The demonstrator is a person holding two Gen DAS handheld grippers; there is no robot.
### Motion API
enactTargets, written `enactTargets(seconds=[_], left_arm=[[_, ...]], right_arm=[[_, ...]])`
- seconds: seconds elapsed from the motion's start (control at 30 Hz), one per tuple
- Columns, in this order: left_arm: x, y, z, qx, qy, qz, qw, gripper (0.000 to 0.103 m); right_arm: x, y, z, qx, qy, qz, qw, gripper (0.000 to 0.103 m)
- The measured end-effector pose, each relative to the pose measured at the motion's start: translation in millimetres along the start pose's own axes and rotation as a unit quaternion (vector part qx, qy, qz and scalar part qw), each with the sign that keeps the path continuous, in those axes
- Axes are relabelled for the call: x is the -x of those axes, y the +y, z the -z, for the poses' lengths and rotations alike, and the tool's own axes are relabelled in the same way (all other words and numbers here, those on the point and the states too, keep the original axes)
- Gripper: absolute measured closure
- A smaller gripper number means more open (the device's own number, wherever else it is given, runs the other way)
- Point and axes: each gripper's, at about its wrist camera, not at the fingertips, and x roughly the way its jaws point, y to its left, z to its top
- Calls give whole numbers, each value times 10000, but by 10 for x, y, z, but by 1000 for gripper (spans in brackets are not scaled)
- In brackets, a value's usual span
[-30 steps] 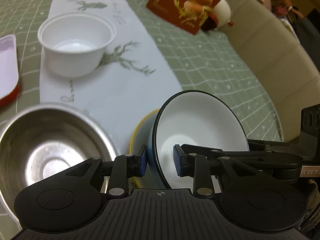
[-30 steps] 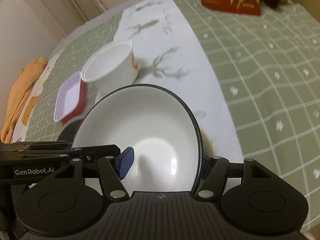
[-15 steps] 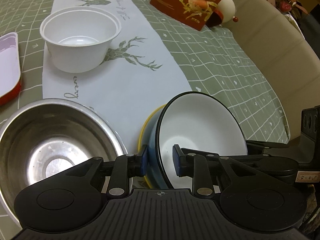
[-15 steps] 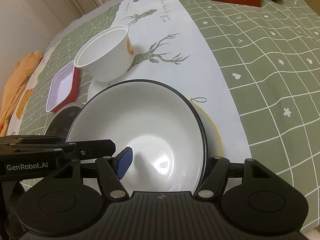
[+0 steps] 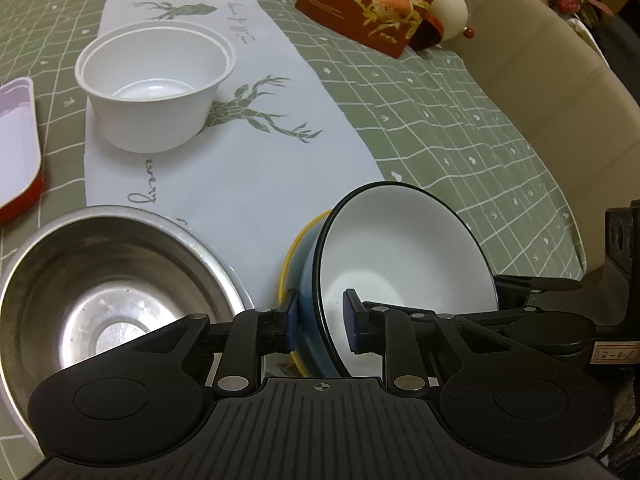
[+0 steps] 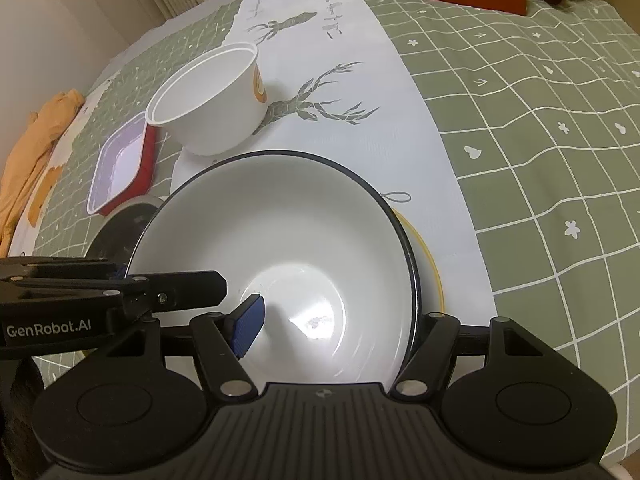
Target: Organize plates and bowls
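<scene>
A blue bowl (image 5: pixel 400 264) with a white inside and a black rim rests, slightly tipped, in a yellow dish (image 5: pixel 298 242). My left gripper (image 5: pixel 320 322) straddles the bowl's left wall and its jaws are closing. The outer pad touches the blue side, and a thin gap shows at the inner pad. In the right wrist view the same bowl (image 6: pixel 280 240) fills the middle, and the yellow dish (image 6: pixel 434 276) peeks out on its right. My right gripper (image 6: pixel 334 328) stands open across the bowl's right wall, one pad (image 6: pixel 248 328) well inside, the other finger outside the rim.
A steel bowl (image 5: pixel 100 288) sits close to the left of the blue one. Farther back stand a white plastic bowl (image 5: pixel 156 80) and a red tray (image 5: pixel 16 152). A red food box (image 5: pixel 380 4) is at the far end. The table edge and a beige seat (image 5: pixel 560 80) lie to the right.
My left gripper's jaws have narrowed around the bowl's wall. The bowl has settled a little flatter into the yellow dish. Both hands have hardly shifted.
</scene>
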Motion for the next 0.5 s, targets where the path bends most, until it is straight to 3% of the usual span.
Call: enactTargets(seconds=[0.5], left_arm=[[33,-49,14,-197,-46,-155,9997,82]], right_arm=[[36,56,43,165,32,118,9998,34]])
